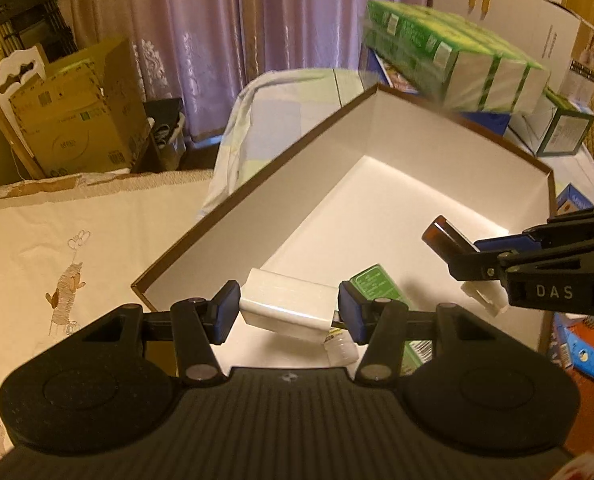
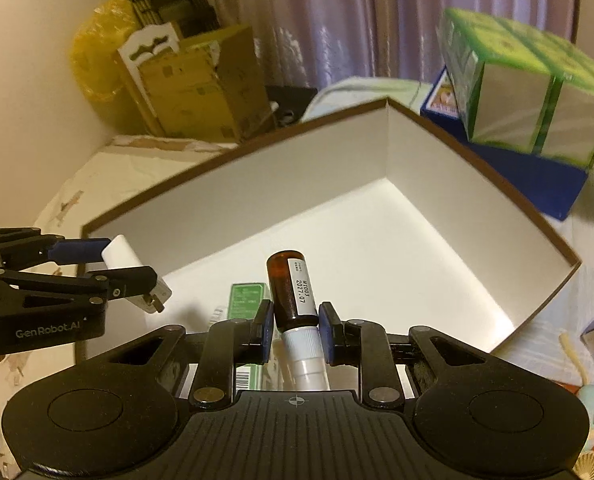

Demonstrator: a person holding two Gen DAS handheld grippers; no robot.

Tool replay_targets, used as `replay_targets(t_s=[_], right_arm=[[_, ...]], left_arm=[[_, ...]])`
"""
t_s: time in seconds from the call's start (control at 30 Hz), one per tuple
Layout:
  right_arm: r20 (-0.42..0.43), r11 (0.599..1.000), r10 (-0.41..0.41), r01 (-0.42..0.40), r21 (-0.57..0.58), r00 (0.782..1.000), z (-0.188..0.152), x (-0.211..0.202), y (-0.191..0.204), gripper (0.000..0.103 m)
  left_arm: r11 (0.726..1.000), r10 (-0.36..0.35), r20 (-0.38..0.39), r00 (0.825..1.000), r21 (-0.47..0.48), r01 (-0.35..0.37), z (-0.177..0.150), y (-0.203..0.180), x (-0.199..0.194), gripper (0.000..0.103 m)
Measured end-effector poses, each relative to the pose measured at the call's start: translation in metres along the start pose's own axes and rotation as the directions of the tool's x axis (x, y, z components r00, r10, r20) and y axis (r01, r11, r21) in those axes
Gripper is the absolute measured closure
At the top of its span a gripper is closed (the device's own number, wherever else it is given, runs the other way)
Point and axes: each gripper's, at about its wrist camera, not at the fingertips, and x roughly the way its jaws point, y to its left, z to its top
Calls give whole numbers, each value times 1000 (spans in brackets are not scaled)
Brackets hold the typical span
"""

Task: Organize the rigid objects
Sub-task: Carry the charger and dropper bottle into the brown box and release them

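Observation:
A large open box (image 1: 257, 184) with white inside and brown rim lies ahead, also in the right wrist view (image 2: 497, 184). My left gripper (image 1: 289, 312) is shut on a white block-shaped object (image 1: 285, 308) and holds it over the box's near corner; it shows at the left of the right wrist view (image 2: 129, 276). My right gripper (image 2: 295, 330) is shut on a brown vial with a white cap (image 2: 293, 292), held over the box; it shows at the right of the left wrist view (image 1: 469, 254). A green carton (image 1: 377, 284) lies inside the box, also in the right wrist view (image 2: 249, 292).
Green-and-white tissue packs (image 1: 449, 56) on a blue box (image 2: 537, 184) stand behind the open box. Cardboard boxes (image 1: 77, 116) and a curtain are at the back left. A cream cloth (image 1: 57, 248) covers the surface at left. Small items (image 1: 585, 356) lie at right.

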Motion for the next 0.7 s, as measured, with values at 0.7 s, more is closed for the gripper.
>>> replay_targets(t_s=[0.7], right_arm=[[-95, 999, -36, 40, 36, 995, -10, 30, -2, 80]], left_arm=[[998, -41, -63, 997, 38, 44, -1, 8, 28, 55]])
